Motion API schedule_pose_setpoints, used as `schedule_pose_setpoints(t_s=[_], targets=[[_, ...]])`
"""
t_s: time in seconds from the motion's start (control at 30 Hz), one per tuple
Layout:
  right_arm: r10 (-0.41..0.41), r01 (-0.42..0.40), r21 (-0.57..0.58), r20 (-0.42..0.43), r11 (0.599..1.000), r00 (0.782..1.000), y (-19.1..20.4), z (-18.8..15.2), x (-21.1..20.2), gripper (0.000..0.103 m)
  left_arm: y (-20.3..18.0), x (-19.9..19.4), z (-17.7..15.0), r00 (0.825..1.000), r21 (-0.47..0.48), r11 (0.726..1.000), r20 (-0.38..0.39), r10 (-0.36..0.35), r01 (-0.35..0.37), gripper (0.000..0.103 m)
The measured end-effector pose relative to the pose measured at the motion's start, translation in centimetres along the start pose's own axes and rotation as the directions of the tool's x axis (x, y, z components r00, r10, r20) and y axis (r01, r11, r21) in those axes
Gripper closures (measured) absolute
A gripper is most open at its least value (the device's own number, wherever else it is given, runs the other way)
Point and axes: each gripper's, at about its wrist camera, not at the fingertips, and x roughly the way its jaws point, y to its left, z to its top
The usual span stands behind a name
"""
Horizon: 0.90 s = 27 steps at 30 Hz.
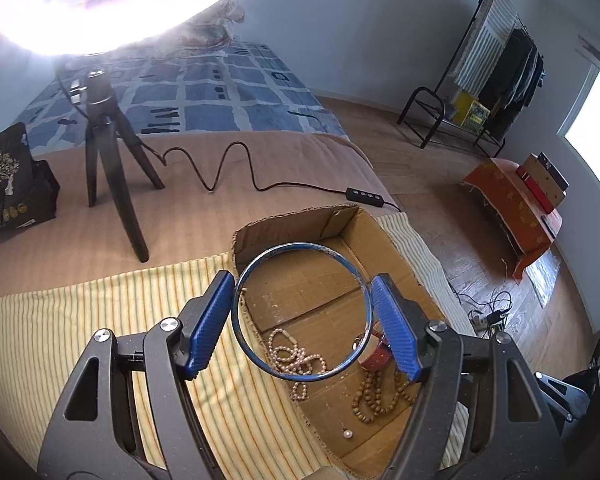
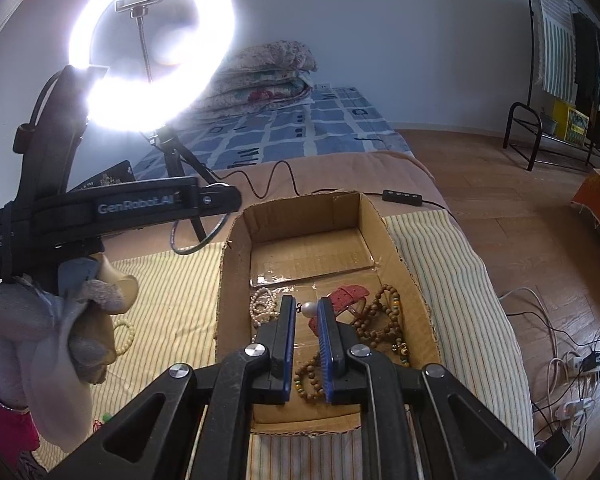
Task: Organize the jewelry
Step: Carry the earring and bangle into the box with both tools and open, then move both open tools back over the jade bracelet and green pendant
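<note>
Holding a blue ring (image 1: pixel 303 312) between its two blue fingers (image 1: pixel 210 324), the left claw (image 1: pixel 303 320) hangs over the near left edge of the box (image 1: pixel 400 256). The ring's round face is turned toward the camera, and a finger presses on each side of it. Half of the ring is over the striped cloth (image 1: pixel 80 320) on the bed and half is over the box. So the drop spot lies just ahead and a bit to the right of this claw. The box sits on the cloth near the right edge of the bed. Inside it lie pink pearls (image 1: pixel 292 356), brown beads (image 1: pixel 380 396), a red strap (image 1: pixel 376 354) and a small pearl pin (image 1: pixel 347 433). The right claw (image 2: pixel 306 312) is low inside the box, near its front wall. Its fingers are close together with a white pearl (image 2: pixel 309 309) right between the tips. I think they pinch it, but I cannot tell for sure. A pale bead loop (image 2: pixel 126 336) lies on the cloth left of the box, by the gloved hand (image 2: pixel 60 320), so the left claw is nearer to it. A ring light (image 2: pixel 152 44) on a tripod stands at the far side of the bed.
</note>
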Motion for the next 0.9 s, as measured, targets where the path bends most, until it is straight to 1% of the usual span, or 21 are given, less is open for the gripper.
schedule_pose_setpoints(t_s=[0.3,0.33,0.37,0.5,0.53,0.57,0.6,0.7,0.77,0.9], targets=[[-0.006,0.007,0.006,-0.02,1.0,1.0,-0.1,-0.1,0.8,0.093,-0.5,1.1,0.0,1.0,-0.002,1.0,-0.019,-0.011,0.011,0.03],[-0.006,0.006,0.006,-0.021,1.0,1.0,-0.1,-0.1,0.9,0.09,-0.5,1.1,0.1,1.0,-0.003,1.0,-0.019,-0.013,0.013,0.03],[-0.004,0.004,0.005,-0.02,1.0,1.0,0.0,-0.1,0.9,0.081,-0.5,1.0,0.1,1.0,-0.005,1.0,-0.016,-0.013,0.013,0.03],[-0.009,0.009,-0.008,-0.011,1.0,1.0,0.4,-0.1,0.7,0.067,-0.4,1.1,0.3,0.999,-0.018,0.999,-0.032,-0.029,0.028,0.028],[-0.013,0.013,-0.012,-0.011,1.0,1.0,0.5,-0.1,0.7,0.053,-0.3,1.0,0.4,0.999,-0.021,0.999,-0.033,-0.031,0.03,0.028],[-0.017,0.017,-0.015,-0.009,1.0,1.0,0.6,-0.2,0.8,0.042,-0.3,1.0,0.4,0.999,-0.023,0.999,-0.033,-0.028,0.027,0.028],[-0.025,0.025,-0.02,0.0,1.0,1.0,0.7,-0.2,0.6,0.039,-0.3,0.9,0.4,0.999,-0.027,0.999,-0.033,-0.028,0.027,0.028],[-0.029,0.029,-0.023,0.001,0.999,1.0,0.8,-0.2,0.5,0.036,-0.2,0.7,0.4,0.998,-0.037,0.999,-0.041,-0.037,0.035,0.027],[-0.036,0.037,-0.02,0.005,0.999,0.999,0.7,-0.1,0.5,0.03,-0.2,0.6,0.4,0.999,-0.033,0.999,-0.039,-0.035,0.034,0.027],[-0.038,0.038,-0.014,0.009,0.999,0.999,0.7,0.0,0.3,0.029,-0.2,-0.1,0.2,0.999,-0.024,0.999,-0.033,-0.031,0.03,0.027]])
